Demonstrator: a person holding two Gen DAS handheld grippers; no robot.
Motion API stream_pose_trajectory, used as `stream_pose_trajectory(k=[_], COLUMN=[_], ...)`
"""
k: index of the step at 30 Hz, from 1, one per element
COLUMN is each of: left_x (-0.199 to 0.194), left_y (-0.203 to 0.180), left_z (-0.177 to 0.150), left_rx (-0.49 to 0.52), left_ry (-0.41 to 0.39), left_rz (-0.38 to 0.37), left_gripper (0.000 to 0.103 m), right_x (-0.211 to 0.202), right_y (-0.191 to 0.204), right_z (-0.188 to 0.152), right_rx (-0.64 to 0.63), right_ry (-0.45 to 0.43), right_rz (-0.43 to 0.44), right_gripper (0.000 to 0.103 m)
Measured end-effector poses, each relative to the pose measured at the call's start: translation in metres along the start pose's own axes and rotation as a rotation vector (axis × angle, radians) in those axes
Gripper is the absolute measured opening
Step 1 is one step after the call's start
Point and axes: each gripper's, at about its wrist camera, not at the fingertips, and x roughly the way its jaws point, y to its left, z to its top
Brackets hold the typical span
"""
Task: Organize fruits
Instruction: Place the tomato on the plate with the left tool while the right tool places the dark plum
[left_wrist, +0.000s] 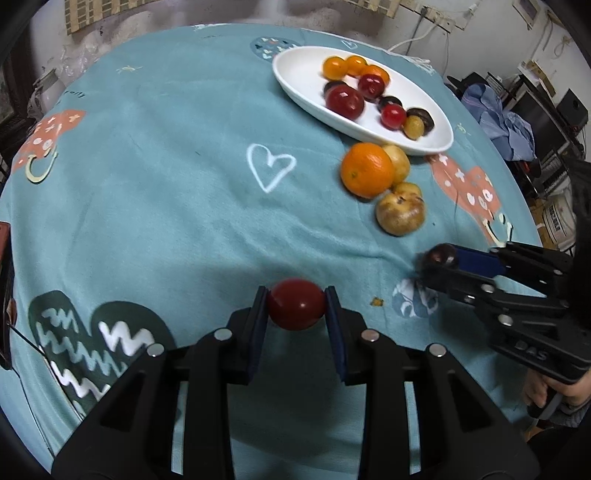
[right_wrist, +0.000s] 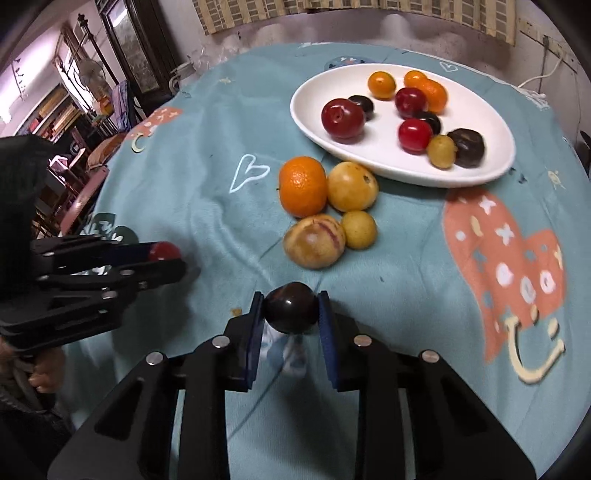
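Note:
My left gripper is shut on a red plum, held just above the teal tablecloth; it also shows in the right wrist view. My right gripper is shut on a dark purple plum, and it shows at the right of the left wrist view. A white oval plate at the back holds several small red, dark and orange fruits. An orange, two yellow fruits and a striped pale fruit lie on the cloth in front of the plate.
The round table is covered by a teal cloth with heart and patch prints. Furniture and clutter stand beyond the table's left edge in the right wrist view. A wall with cables is behind the plate.

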Motion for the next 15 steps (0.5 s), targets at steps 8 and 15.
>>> stream_pose_trajectory(k=[8,15], left_x=[0.006,0.0], left_y=[-0.033,-0.057], left_z=[-0.016,-0.007], left_rx=[0.1,0.176], left_ry=[0.04,0.02], left_rz=[-0.041,-0.057], left_gripper=[0.031,0.031], right_x=[-0.024,-0.047], right_y=[-0.02,-0.036], right_z=[-0.046,-0.046], right_rx=[0.084,0.125], right_ry=[0.02,-0.04], right_rz=[-0.014,-0.043], right_gripper=[0.029,0.029])
